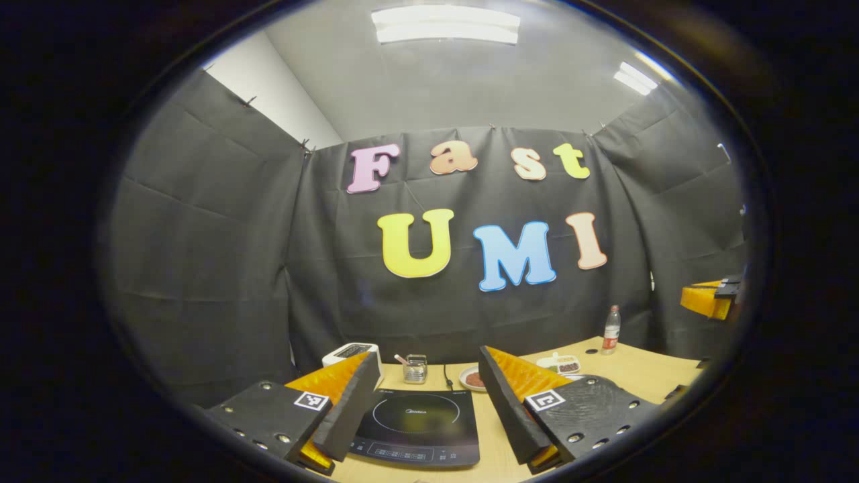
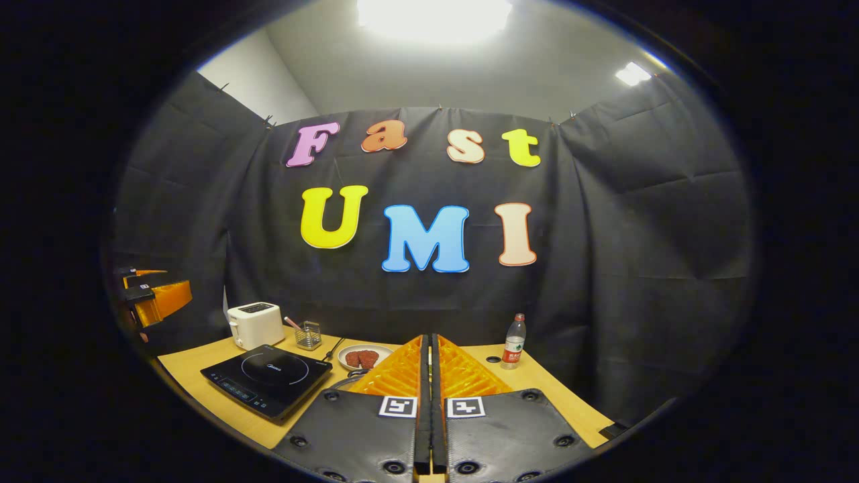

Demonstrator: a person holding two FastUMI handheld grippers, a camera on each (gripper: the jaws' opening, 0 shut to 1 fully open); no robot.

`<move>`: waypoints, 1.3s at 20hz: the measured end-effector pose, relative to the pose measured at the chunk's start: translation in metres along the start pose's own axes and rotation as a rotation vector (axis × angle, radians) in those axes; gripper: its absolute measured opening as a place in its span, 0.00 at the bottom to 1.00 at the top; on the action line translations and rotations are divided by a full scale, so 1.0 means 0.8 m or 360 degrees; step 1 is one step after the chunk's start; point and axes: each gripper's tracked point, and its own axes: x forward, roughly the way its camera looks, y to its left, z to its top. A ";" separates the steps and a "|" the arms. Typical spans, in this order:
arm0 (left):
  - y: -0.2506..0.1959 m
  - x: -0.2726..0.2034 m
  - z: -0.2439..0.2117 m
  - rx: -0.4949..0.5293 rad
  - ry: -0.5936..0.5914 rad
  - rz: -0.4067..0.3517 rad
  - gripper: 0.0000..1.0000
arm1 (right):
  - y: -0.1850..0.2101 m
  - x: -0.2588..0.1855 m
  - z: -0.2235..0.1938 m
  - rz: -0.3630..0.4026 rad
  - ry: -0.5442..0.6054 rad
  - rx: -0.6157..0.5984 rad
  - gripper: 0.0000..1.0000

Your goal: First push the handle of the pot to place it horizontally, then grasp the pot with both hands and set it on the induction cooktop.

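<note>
1. Pot [image 2: 343, 382]: only a sliver of dark curved rim, lower centre of right gripper view, just left of that gripper's fingers and right of the cooktop; prob. the pot, but mostly hidden, can't tell handle direction.
2. Induction cooktop [image 1: 417, 426]: black, flat on the worktop [image 1: 644, 372], bottom centre of left gripper view, framed between the two fingers. In right gripper view it's lower left [image 2: 266, 379], nothing on its glass.
3. Left gripper [image 1: 424, 406]: jaws spread wide, nothing between them, held above the worktop. Seen also at far left edge of right gripper view [image 2: 151, 295], up in the air.
4. Right gripper [image 2: 430, 376]: jaws pressed together, fingers touching along their length, nothing pinched. Seen at far right edge of left gripper view [image 1: 711, 298], well above the worktop.
5. Back of worktop, in right gripper view: white toaster [image 2: 255, 325] at left, small wire holder [image 2: 309, 335] beside it, plate with reddish food [image 2: 363, 357] centre, bottle [image 2: 514, 342] w/ red cap right of the fingers.
6. Left gripper view also has a small tray [image 1: 560, 364] right of centre, near the bottle.
</note>
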 end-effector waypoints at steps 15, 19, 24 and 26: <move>0.050 0.013 -0.027 -0.0012 0.0008 -0.0016 0.90 | 0.071 0.014 -0.160 0.0287 0.0568 -0.0062 0.02; 0.045 0.026 -0.037 0.0000 0.0045 0.0022 0.89 | 0.072 0.024 -0.203 0.0370 0.0723 -0.0033 0.02; 0.027 0.051 -0.048 0.0010 0.0096 0.0084 0.88 | 0.070 0.036 -0.253 0.0522 0.0898 -0.0054 0.02; 0.019 0.061 -0.059 0.0043 0.0140 0.0100 0.88 | 0.068 0.035 -0.275 0.0580 0.0976 -0.0053 0.02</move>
